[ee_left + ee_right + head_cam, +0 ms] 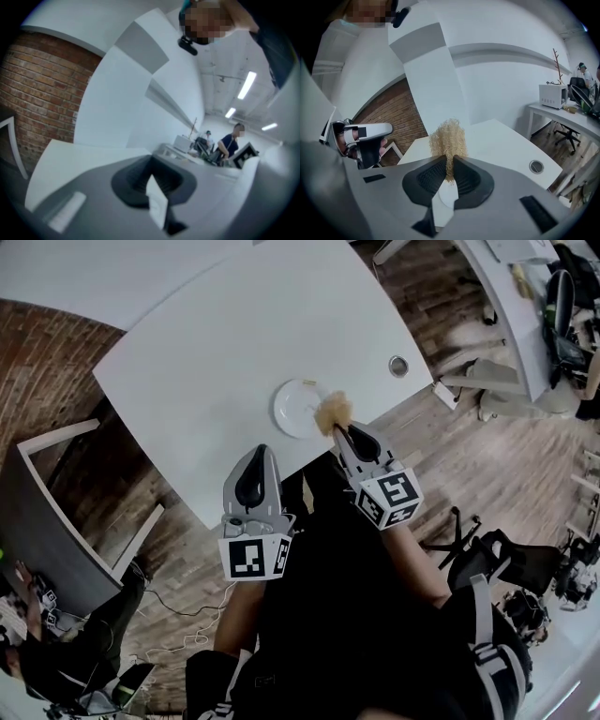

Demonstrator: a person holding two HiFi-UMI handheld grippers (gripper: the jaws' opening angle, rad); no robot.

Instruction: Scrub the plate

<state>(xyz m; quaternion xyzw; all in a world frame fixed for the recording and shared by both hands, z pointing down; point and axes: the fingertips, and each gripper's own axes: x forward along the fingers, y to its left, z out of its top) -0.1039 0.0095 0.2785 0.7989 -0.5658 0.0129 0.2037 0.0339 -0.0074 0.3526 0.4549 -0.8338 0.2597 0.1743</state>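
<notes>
Plate first: the small round white plate [298, 409] lies flat on the pale white worktop [234, 343], close to the edge nearest me and left of a round metal cable grommet [398, 366] set into the surface. My right tongs [345, 432] are clenched on a tan, curly scouring pad [333, 412], which hangs over the plate's right rim; I cannot tell whether it touches. From the right gripper view the pad [448, 140] sticks up past the black ribbed pads that pinch it, with a sliver of the plate [443, 194] showing below. My left tongs [259, 454] are closed with nothing between them, held back off the worktop's edge, over the floor and apart from the plate. The worktop is bare apart from the plate. Around it runs a red brick wall [37, 362] and a brown wood plank floor [450, 456]. Farther off stand long white desks with a white microwave [553, 96], a black office chair [568, 133], and strip lights [247, 84] on the ceiling.
</notes>
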